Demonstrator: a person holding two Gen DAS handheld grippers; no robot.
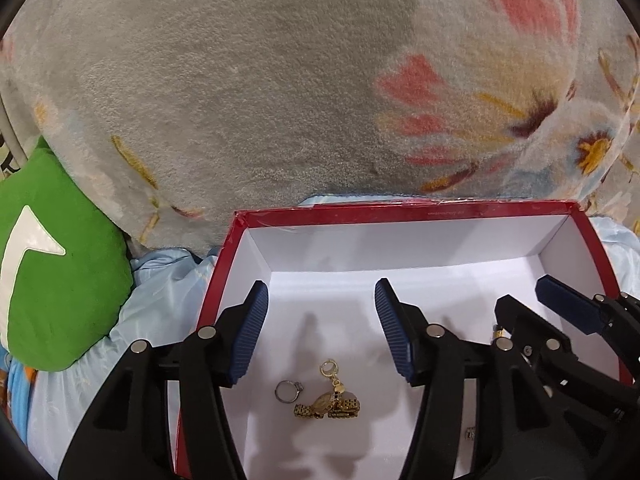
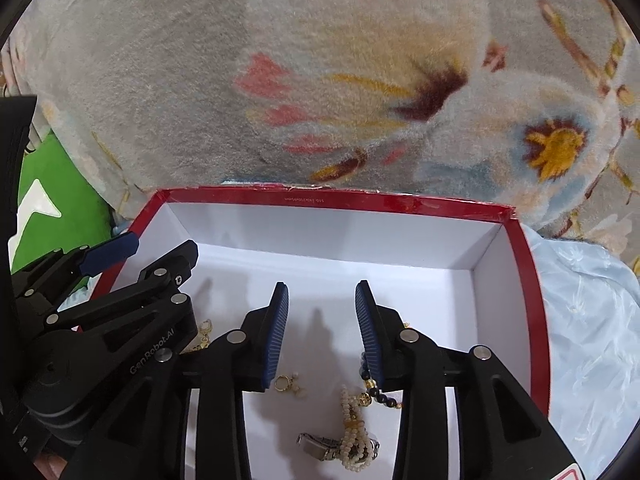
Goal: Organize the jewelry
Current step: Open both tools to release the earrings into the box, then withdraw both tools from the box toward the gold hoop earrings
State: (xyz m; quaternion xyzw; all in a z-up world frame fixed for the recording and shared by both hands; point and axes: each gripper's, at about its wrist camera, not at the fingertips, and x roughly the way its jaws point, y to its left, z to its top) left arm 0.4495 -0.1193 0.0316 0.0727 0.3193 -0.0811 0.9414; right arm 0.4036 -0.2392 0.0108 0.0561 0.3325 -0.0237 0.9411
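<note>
A red box with a white inside (image 1: 400,216) (image 2: 340,196) lies on the bed. In the left wrist view a silver ring (image 1: 287,391), a gold earring (image 1: 331,372) and a gold watch (image 1: 326,405) lie on its floor. My left gripper (image 1: 322,330) is open and empty above them. In the right wrist view a gold earring (image 2: 286,383), a pearl strand (image 2: 354,432), a dark bead strand (image 2: 378,392) and a silver watch (image 2: 320,446) lie in the box. My right gripper (image 2: 322,332) is open and empty above them. Each gripper shows in the other's view (image 1: 560,320) (image 2: 132,256).
A grey floral fleece blanket (image 1: 280,80) (image 2: 360,60) rises behind the box. A green cushion (image 1: 52,280) lies to the left. Light blue satin fabric (image 2: 592,340) lies under and around the box.
</note>
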